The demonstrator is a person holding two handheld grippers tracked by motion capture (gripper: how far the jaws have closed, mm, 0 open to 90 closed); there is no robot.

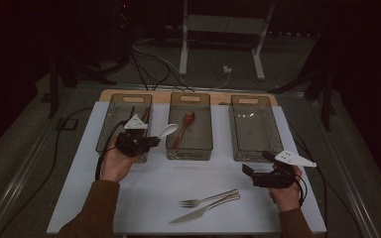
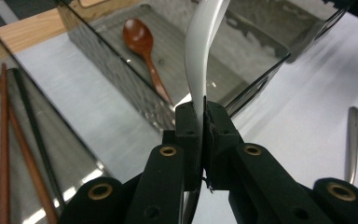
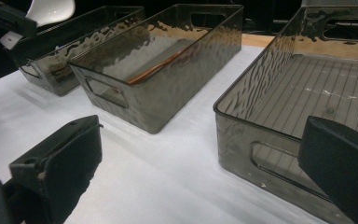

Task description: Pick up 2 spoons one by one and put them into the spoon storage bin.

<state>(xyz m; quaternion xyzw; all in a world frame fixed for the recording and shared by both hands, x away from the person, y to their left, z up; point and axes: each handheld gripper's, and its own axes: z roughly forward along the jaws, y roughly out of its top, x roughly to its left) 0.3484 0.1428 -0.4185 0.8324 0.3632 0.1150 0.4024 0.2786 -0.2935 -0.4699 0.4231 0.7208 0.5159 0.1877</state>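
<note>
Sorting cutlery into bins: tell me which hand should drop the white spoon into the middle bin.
Left. The left gripper is already shut on the white spoon, beside the middle bin holding the wooden spoon. The right gripper is open, empty, near the right bin.

The high view looks forward and down from above the person's side onto the whole white surface [image 1: 144, 183], far enough back to take in all three smoky bins in a row.

The left gripper view sits close behind its own jaws, facing along them toward the middle bin [image 2: 121, 77] and the wooden spoon [image 2: 145, 51] inside it; the high view shares that bin [image 1: 190, 144] and spoon [image 1: 184, 127].

The right gripper view rides low, just above the surface [image 3: 168, 177], looking across it at the bins from near their front walls. It shares the middle bin [image 3: 168, 102] with both other views.
</note>
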